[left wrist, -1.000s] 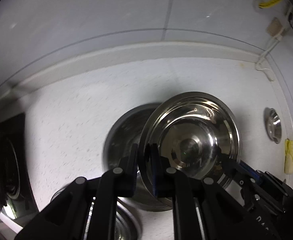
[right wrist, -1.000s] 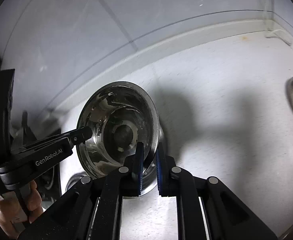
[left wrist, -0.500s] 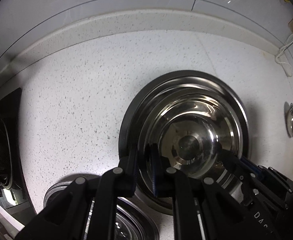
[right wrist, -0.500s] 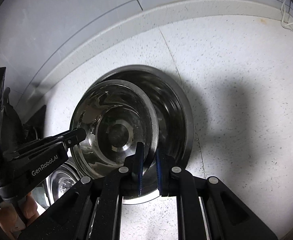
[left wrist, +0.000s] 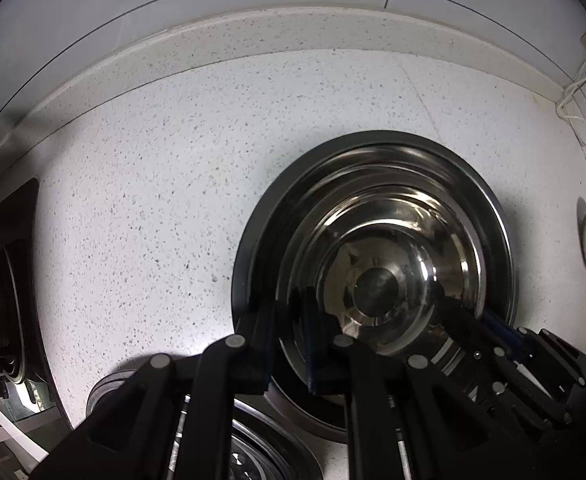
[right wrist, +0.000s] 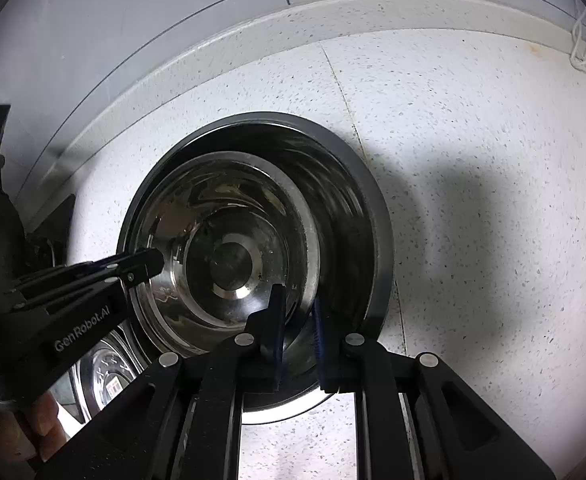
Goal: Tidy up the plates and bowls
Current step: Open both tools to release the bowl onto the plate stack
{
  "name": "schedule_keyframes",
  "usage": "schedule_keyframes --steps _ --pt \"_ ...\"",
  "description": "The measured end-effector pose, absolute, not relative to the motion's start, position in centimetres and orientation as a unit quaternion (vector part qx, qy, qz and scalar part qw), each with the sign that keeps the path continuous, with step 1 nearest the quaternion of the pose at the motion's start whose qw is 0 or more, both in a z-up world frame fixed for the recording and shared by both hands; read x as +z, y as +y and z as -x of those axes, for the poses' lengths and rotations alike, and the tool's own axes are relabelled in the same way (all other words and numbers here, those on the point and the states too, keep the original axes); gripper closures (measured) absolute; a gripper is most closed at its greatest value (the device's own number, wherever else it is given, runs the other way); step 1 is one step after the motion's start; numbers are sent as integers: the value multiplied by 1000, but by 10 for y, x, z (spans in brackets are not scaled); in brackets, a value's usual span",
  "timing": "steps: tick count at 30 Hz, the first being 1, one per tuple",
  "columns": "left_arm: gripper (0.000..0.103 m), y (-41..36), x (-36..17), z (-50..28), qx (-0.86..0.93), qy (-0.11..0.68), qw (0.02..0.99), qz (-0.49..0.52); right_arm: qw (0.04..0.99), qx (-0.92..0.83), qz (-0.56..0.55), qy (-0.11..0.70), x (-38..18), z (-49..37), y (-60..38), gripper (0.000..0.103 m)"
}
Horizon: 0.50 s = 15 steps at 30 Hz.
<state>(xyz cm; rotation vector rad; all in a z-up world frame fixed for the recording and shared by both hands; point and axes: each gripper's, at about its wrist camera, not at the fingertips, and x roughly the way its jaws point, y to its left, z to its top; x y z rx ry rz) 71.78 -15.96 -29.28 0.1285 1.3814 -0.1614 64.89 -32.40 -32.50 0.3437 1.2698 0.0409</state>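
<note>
On the speckled counter (left wrist: 141,184), both grippers pinch opposite rims of the smaller steel bowl (right wrist: 229,264), nested low inside the big bowl (right wrist: 357,216). Left gripper (left wrist: 289,336) and right gripper (right wrist: 299,332) should let go together only once it sits centred and level.

We look down along our right gripper (right wrist: 299,328), whose fingers (right wrist: 275,320) pinch the near rim of a small steel bowl (right wrist: 229,264), one finger inside the rim and one outside. This bowl sits within a larger steel bowl (right wrist: 349,216), pushed toward its left wall, and the large bowl rests on the speckled white surface (right wrist: 473,140). From the left, our left gripper (right wrist: 145,266) clamps the small bowl's opposite rim; part of a hand (right wrist: 17,436) shows beneath it at the lower left. Just beside the large bowl, lower left, lies another shiny steel dish (right wrist: 105,368). A raised ledge (right wrist: 333,16) and grey wall tiles (right wrist: 133,8) lie behind.
</note>
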Motion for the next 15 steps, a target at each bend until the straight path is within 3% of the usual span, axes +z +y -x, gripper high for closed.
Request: schedule_keyframes --steps 5,7,12,15 --pt "91 -160 -288 -717 -74 637 766 -57 789 25 -164 591 -327 -653 -319 83" --pt "91 -159 -285 -716 -76 634 767 -54 790 31 -168 589 -325 -652 -318 71" --pt "91 -156 -269 -715 -72 624 776 -64 802 30 -160 575 -309 -648 -319 53" --pt "91 -157 -252 -714 -70 611 786 -61 810 27 -158 564 -296 -641 -331 52"
